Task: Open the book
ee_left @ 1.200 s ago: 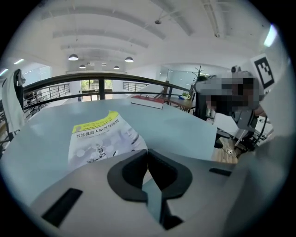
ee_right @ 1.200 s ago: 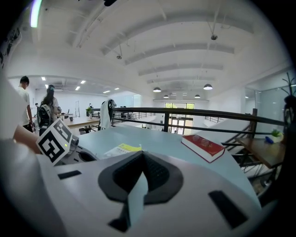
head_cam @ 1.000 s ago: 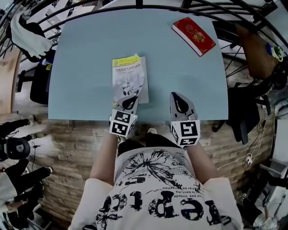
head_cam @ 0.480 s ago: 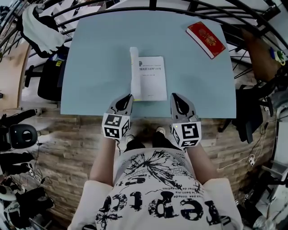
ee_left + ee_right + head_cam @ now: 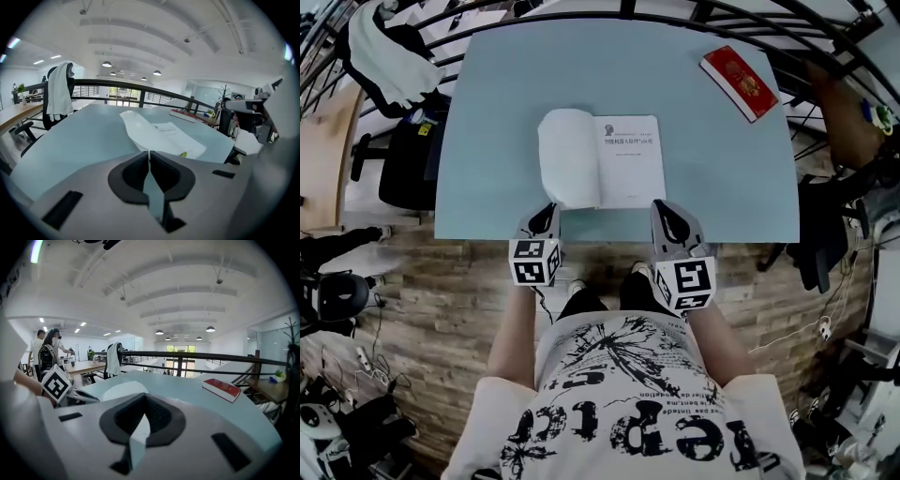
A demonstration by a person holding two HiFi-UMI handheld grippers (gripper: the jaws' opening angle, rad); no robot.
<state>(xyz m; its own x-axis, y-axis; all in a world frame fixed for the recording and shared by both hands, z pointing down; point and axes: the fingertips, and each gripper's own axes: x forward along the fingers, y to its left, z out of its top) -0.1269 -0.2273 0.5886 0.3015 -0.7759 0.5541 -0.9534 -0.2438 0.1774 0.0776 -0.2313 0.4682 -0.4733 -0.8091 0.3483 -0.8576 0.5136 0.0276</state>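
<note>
The book (image 5: 602, 159) lies open on the pale blue table (image 5: 487, 112), close to the near edge and roughly in the middle of it. Its right page lies flat, with a few lines of print near the top. Its left half arches up off the table in a white curve.

The left gripper (image 5: 547, 214) points at the near left corner of the book. Its jaws are closed tip to tip with nothing between them. From where I stand, I can't tell whether the tips touch that corner or sit just short of it. The right gripper (image 5: 664, 212) sits just beside the near right corner of the book. As far as its own view shows, its jaws also meet at the tips and are empty. Both are held out over the table's near edge by the person, who wears a white shirt (image 5: 628, 394) with black print.

A closed red book (image 5: 739, 82) lies at an angle in the far right corner of the table, well apart from the open one. Off the far left corner, a white garment (image 5: 382, 52) hangs over a chair. A dark curved railing (image 5: 140, 87) runs behind the table.
</note>
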